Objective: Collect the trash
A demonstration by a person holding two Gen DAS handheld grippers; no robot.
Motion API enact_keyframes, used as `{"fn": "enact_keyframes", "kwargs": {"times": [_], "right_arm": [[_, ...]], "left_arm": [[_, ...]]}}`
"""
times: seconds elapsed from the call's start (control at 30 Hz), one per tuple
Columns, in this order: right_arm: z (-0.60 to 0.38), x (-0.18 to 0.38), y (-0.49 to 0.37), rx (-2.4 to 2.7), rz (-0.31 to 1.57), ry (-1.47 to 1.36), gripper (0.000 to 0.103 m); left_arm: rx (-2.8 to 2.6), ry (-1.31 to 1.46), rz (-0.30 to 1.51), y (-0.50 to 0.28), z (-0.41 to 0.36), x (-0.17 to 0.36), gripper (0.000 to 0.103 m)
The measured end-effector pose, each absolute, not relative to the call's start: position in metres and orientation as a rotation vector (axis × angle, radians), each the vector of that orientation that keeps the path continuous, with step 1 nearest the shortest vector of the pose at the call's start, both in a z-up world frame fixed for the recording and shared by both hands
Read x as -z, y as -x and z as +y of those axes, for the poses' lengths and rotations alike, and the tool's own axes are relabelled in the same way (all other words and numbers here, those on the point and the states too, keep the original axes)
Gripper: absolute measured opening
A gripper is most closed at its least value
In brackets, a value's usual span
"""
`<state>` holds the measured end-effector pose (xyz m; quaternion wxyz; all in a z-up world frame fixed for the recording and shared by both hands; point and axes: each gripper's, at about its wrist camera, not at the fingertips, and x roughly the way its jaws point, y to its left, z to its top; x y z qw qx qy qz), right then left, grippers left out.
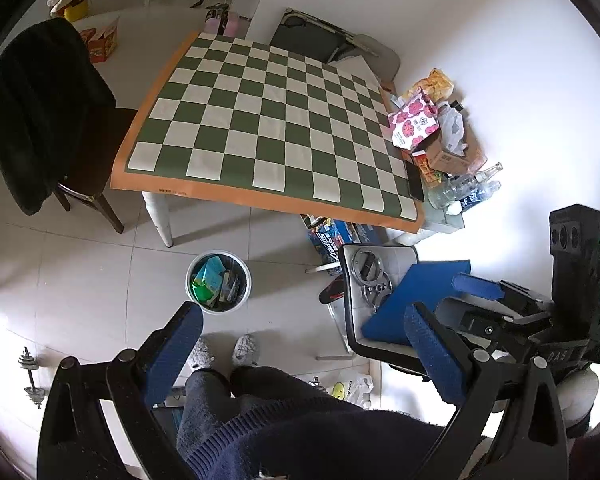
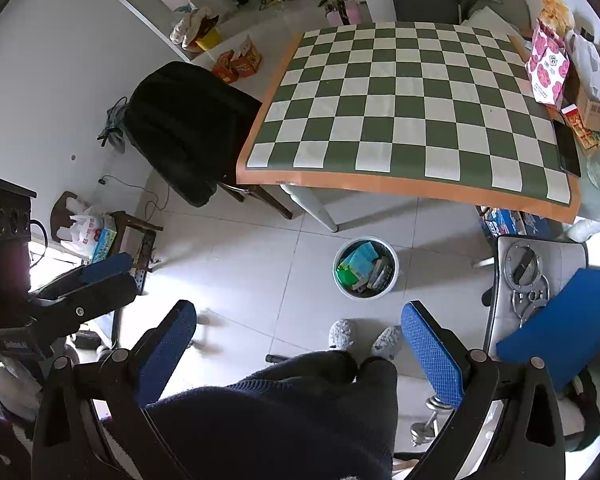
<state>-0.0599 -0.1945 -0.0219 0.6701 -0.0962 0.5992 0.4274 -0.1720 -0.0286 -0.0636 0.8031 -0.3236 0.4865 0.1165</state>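
- The bin (image 1: pixel 219 281) sat on the floor just ahead of the left gripper (image 1: pixel 300 356), a bit toward its left finger, with packets piled inside it.
- Table (image 1: pixel 268 128) stood beyond the bin, further out from both grippers.
- A chair (image 1: pixel 44 116) with a garment draped over it was pushed up against the table's left side.
- Boxes and bottles (image 1: pixel 466 190) crowded the table's right edge, a phone (image 1: pixel 415 184) lying just inside them.
- From the right gripper (image 2: pixel 300 354), the bin (image 2: pixel 366 268) was straight ahead, slightly right.
- The person's two slippers (image 2: pixel 364 336) sat between the grippers and the bin.
- A second chair (image 2: pixel 540 280) with metal rings on its seat was off to the right.
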Motion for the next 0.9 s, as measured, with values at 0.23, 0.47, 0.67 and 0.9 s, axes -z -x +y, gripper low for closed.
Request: {"fn": "enact_keyframes", "kwargs": {"times": [0.23, 0.47, 0.67, 0.9], "right_arm": [[-0.193, 0.021, 0.061, -0.957, 1.359, 0.211, 0.103], [-0.201, 0.018, 0.067, -0.958, 1.373, 0.214, 0.103], [-0.202, 0.022, 0.069, -0.942, 1.384, 0.201, 0.103], [-0.203, 0.024, 0.07, -0.931, 1.384, 0.202, 0.103]], "left_arm": [[-0.248, 0.687, 1.049, 0.177, -0.029, 0.062, 0.103], [-0.246, 0.679, 1.043, 0.178, -0.03, 0.059, 0.103], [-0.238, 0.678, 1.042, 0.176, -0.029, 0.058, 0.103], [-0.214, 0.683, 1.061, 0.173, -0.027, 0.061, 0.103]]}}
